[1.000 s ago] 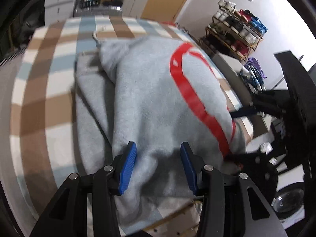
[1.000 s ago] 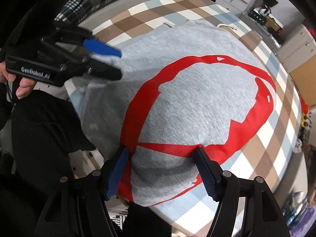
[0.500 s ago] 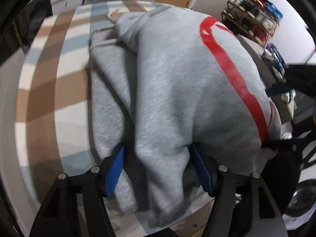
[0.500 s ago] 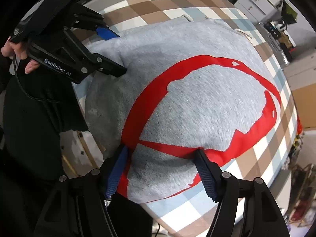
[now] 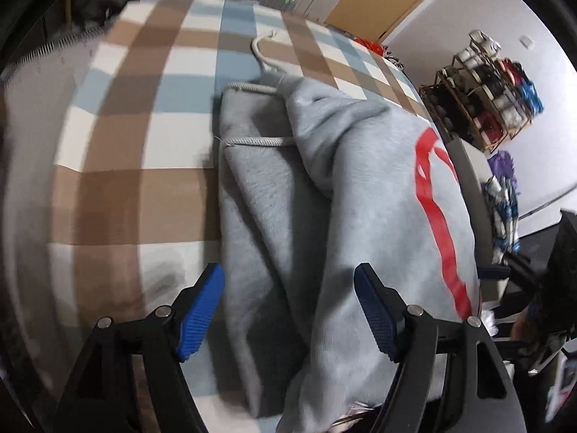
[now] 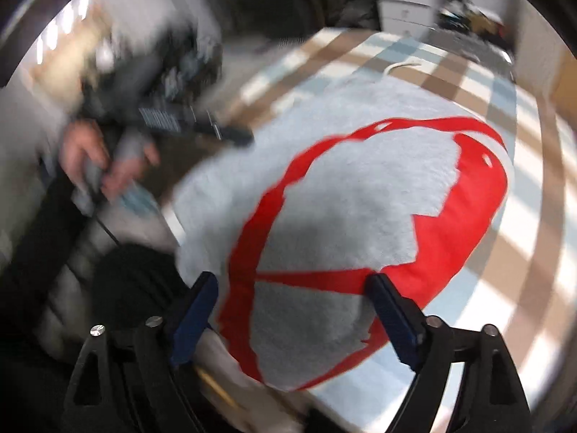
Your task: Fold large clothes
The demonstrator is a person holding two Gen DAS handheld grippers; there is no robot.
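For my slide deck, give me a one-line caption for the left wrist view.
Left claw opening over the folded grey hoodie on a checked cover.

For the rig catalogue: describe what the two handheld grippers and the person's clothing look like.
Both the left gripper and the right gripper have black angular frames with silver rivets and blue ribbed finger pads. In the right wrist view, the left gripper's grey handle trails a thin black cable. The person wears dark clothing; details are blurred.

One grey hoodie (image 5: 360, 198) lies on the one checked cloth (image 5: 137, 137). Two white cords (image 5: 252, 141) lie on the hoodie. Beside the cloth stands one shoe rack (image 5: 483, 93).
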